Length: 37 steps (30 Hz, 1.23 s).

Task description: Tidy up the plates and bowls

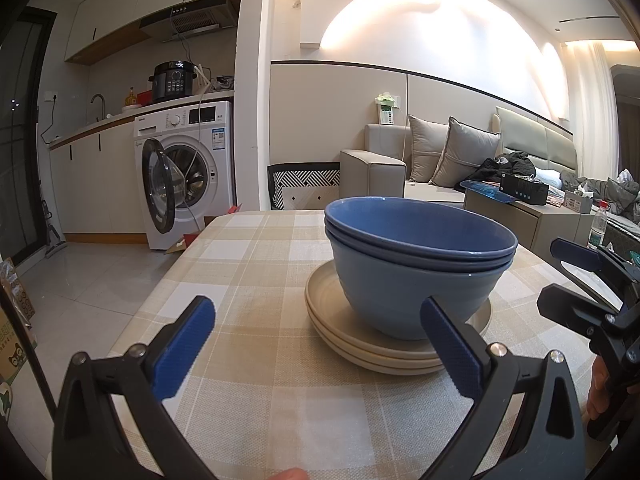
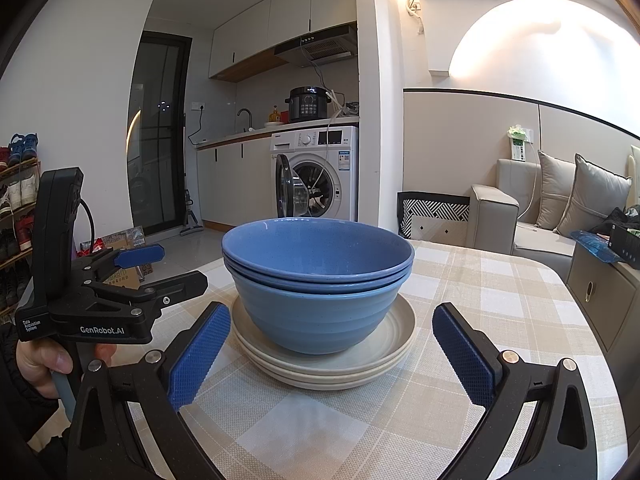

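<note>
Three nested blue bowls (image 1: 416, 280) (image 2: 316, 304) stand upright on a stack of three beige plates (image 1: 328, 316) (image 2: 388, 344) in the middle of a checked tablecloth (image 1: 248, 272) (image 2: 492, 300). My left gripper (image 1: 320, 344) is open just short of the stack's near left side, nothing between its blue pads; the right wrist view shows it (image 2: 176, 268) held by a hand at the left. My right gripper (image 2: 332, 356) is open too, its fingers spread wider than the plates, on the near side. It shows at the right edge of the left wrist view (image 1: 558, 274).
The table's far edge (image 1: 264, 213) drops to a tiled floor. Beyond it are a washing machine (image 1: 188, 172) with its door open, a sofa (image 1: 400, 168) and a low cabinet (image 1: 532, 216) with a water bottle (image 1: 598, 228). A shoe rack (image 2: 16, 208) stands at left.
</note>
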### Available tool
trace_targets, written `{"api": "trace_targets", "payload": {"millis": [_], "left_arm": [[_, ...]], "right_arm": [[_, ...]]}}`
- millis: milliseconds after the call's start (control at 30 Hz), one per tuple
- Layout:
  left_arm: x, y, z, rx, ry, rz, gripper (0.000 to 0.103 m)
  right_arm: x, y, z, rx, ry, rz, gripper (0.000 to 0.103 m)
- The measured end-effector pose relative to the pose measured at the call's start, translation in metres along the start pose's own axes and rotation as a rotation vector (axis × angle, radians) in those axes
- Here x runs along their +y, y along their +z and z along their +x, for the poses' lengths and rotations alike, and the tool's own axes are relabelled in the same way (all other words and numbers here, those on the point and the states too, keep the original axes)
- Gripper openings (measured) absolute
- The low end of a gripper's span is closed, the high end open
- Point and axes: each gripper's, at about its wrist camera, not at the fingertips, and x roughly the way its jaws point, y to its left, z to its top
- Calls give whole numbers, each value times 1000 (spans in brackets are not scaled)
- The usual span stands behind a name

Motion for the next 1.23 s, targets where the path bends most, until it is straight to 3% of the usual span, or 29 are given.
{"api": "trace_targets", "payload": {"millis": [1233], "left_arm": [[1, 0, 2, 6, 14, -12, 103]], "right_arm": [[1, 0, 0, 1, 0, 0, 103]]}}
